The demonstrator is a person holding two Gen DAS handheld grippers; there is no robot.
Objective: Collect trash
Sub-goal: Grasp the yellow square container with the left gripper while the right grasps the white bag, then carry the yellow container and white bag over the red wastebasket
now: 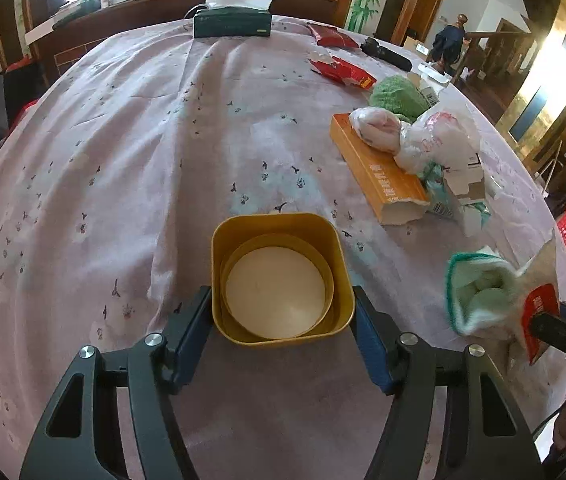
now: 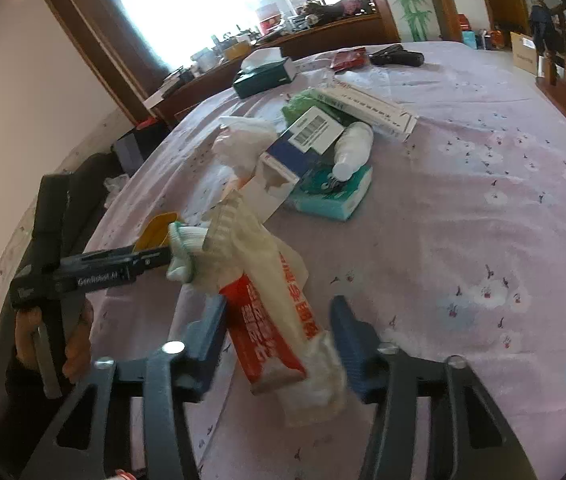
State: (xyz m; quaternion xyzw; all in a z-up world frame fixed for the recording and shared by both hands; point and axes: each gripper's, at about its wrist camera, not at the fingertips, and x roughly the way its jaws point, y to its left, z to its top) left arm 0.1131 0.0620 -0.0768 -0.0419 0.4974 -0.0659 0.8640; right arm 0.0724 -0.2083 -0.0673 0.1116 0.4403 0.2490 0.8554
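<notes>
My left gripper (image 1: 283, 332) is shut on a small yellow bin (image 1: 281, 280) with a pale round bottom, held over the lilac tablecloth (image 1: 143, 140). My right gripper (image 2: 279, 340) has its jaws apart around a red-and-white plastic wrapper (image 2: 275, 320) with a green-rimmed cup-like piece (image 2: 181, 254) at its far end. The wrapper looks blurred and hangs between the fingers; I cannot tell whether they touch it. In the left wrist view this trash (image 1: 495, 300) is to the right of the bin. The bin's corner (image 2: 155, 232) shows beside the left gripper in the right wrist view.
A pile of trash lies on the table: an orange box (image 1: 379, 176), knotted plastic bags (image 1: 423, 136), a green cloth (image 1: 399, 96), red wrappers (image 1: 343, 70), a teal tissue pack (image 2: 335, 196), a white bottle (image 2: 353, 148), a long white box (image 2: 367, 108). A green tissue box (image 1: 233, 20) stands far back.
</notes>
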